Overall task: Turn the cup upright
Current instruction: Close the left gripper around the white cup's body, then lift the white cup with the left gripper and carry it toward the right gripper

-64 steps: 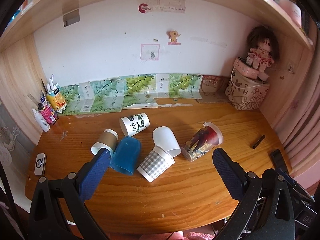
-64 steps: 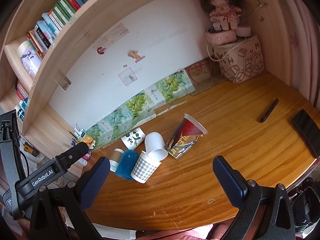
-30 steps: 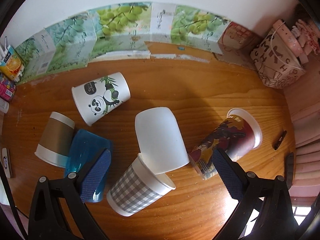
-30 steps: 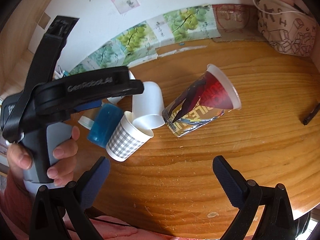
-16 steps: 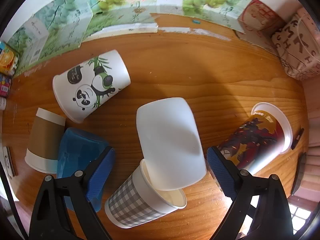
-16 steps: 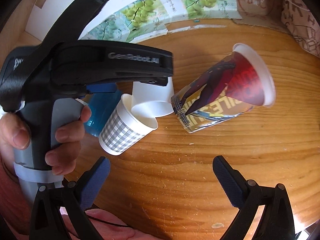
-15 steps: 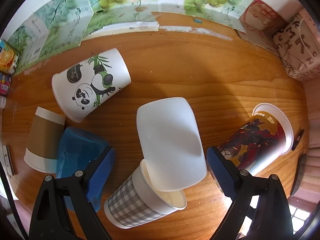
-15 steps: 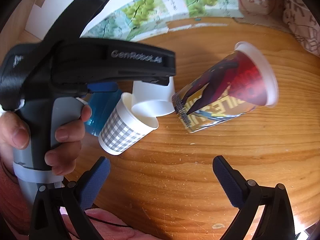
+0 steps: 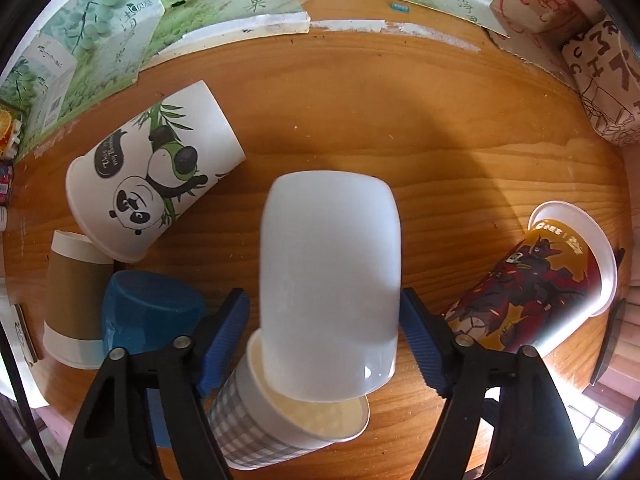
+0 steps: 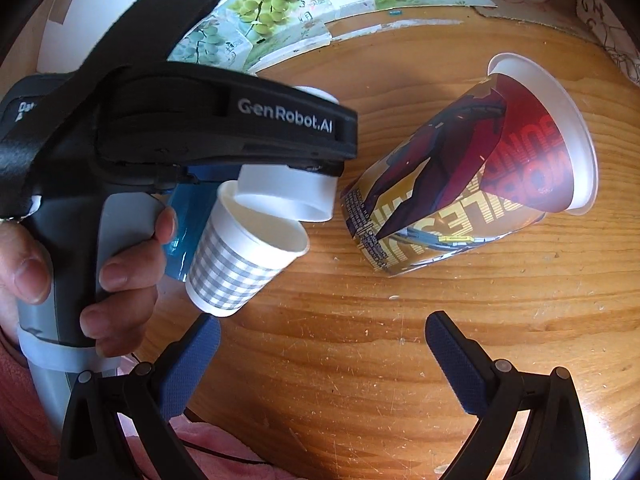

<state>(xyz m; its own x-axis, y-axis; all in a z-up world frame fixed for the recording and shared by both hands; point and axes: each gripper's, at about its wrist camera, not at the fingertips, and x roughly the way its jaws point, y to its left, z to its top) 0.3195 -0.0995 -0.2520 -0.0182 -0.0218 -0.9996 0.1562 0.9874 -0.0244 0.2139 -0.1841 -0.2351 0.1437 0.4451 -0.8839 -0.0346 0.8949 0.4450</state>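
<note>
The left gripper [image 9: 324, 332] has moved in close over the last second or so: its two blue pads, spread wide half a second ago, have narrowed and now sit on either side of the plain white cup [image 9: 330, 280], close to its walls. Whether they already press on it cannot be told from the left wrist view, since the left pad looks just short of the wall. This suggests the grasp is about to close, so that this cup is likely the first one to be turned upright. The white cup lies on its side on the wooden desk [image 9: 400, 128], its mouth tucked into the open mouth of a grey checked paper cup [image 9: 280, 420] that also lies on its side. The left wrist view alone shows the neighbours to the left: a panda cup [image 9: 152, 188], a brown sleeved cup [image 9: 76, 300] and a blue plastic cup [image 9: 152, 316], all lying down. The right wrist view shows what the left cannot: the person's left hand [image 10: 92, 268] wrapped around the black handle of the tool, and the white cup's rim resting inside the checked cup. It also shows the large printed cup [image 10: 460, 200] on its side, just beside the white one. The right gripper [image 10: 324, 356] hangs above bare wood with its fingers spread wide, holding nothing.
</note>
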